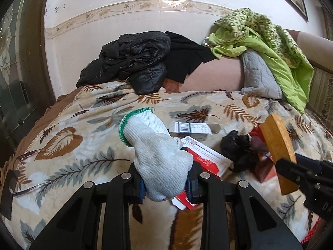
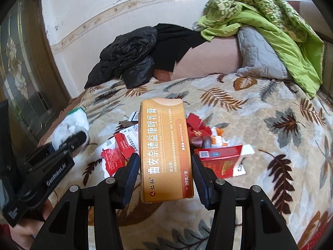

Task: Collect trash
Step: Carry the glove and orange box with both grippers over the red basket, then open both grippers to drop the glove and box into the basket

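My left gripper (image 1: 165, 184) is shut on a white knit glove (image 1: 158, 152) with a green cuff, held above the leaf-patterned blanket (image 1: 72, 129). My right gripper (image 2: 165, 177) is shut on an orange medicine box (image 2: 166, 152) with Chinese print, held upright above the bed. That box (image 1: 277, 150) and the right gripper (image 1: 291, 169) also show at the right in the left wrist view. The glove (image 2: 69, 128) and the left gripper (image 2: 70, 143) show at the left in the right wrist view. Torn red-and-white cartons (image 2: 220, 160) (image 1: 208, 158) and red wrappers (image 2: 197, 128) lie on the blanket.
A black crumpled bag (image 1: 239, 148) and a barcoded box (image 1: 192, 130) lie among the litter. A black jacket (image 1: 133, 62), a grey pillow (image 1: 260, 77) and green cloth (image 1: 270, 39) sit at the bed's far end. Eyeglasses (image 1: 22, 173) lie at the left edge.
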The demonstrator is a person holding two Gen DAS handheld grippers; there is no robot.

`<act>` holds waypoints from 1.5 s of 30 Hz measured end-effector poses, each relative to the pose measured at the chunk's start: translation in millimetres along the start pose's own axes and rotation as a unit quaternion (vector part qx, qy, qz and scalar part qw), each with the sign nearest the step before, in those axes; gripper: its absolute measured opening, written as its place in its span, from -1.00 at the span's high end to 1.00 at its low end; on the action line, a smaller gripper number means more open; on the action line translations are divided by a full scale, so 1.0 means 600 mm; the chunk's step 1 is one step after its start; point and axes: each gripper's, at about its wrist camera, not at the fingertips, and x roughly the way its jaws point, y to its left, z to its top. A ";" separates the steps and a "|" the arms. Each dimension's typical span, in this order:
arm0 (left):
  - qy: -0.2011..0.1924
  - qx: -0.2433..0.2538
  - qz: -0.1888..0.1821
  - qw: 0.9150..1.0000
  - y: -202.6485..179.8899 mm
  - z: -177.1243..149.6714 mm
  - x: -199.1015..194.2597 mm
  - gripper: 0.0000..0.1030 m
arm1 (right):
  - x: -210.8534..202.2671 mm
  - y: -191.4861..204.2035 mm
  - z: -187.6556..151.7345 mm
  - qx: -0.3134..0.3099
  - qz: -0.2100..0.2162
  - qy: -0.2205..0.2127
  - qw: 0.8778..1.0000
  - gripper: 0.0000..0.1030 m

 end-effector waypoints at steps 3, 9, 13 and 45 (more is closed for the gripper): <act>-0.001 -0.002 -0.013 1.000 -0.008 -0.004 -0.016 0.48 | -0.033 -0.005 -0.004 0.007 -0.005 -0.014 1.000 -0.06; -0.002 0.007 -0.052 0.999 -0.044 -0.011 -0.061 0.48 | -0.129 -0.037 -0.007 0.024 -0.009 -0.053 0.998 -0.06; -0.006 0.025 -0.089 0.996 -0.087 -0.014 -0.097 0.48 | -0.187 -0.083 -0.027 0.044 -0.023 -0.054 0.997 -0.06; 0.163 0.217 -0.420 0.866 -0.627 -0.114 -0.235 0.08 | -0.455 -0.465 -0.255 0.255 -0.192 0.005 0.948 -0.19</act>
